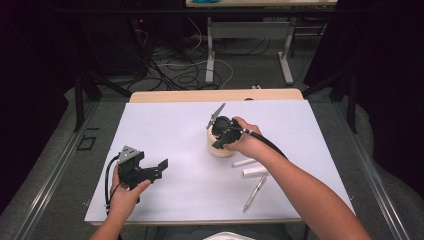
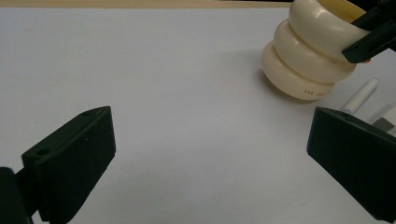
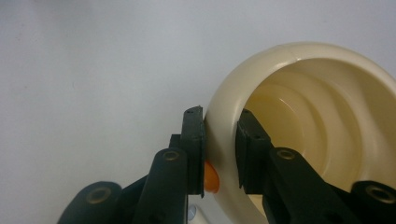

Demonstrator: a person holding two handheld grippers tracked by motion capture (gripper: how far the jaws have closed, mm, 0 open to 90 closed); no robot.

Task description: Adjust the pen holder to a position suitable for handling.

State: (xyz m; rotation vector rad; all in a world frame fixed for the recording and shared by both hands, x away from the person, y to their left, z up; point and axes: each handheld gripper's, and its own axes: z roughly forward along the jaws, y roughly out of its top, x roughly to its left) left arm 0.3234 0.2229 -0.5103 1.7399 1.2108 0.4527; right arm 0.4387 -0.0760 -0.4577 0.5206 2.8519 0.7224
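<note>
A cream ribbed cup [image 1: 219,146] made of stacked rings stands on the white sheet [image 1: 165,130] near the middle of the table. My right gripper [image 1: 223,136] is shut on the cup's [image 3: 322,107] rim, one jaw outside the wall and one inside. In the left gripper view the cup [image 2: 308,60] stands upright at the upper right with a black jaw on its rim. My left gripper [image 1: 150,169] rests near the front left of the sheet, jaws wide apart with nothing between them [image 2: 210,158].
A white marker [image 1: 243,162], a white capped piece [image 1: 255,171] and a silver pen [image 1: 254,192] lie on the sheet just right of and in front of the cup. Beyond the wooden table edge [image 1: 215,95] are cables and table legs on the floor.
</note>
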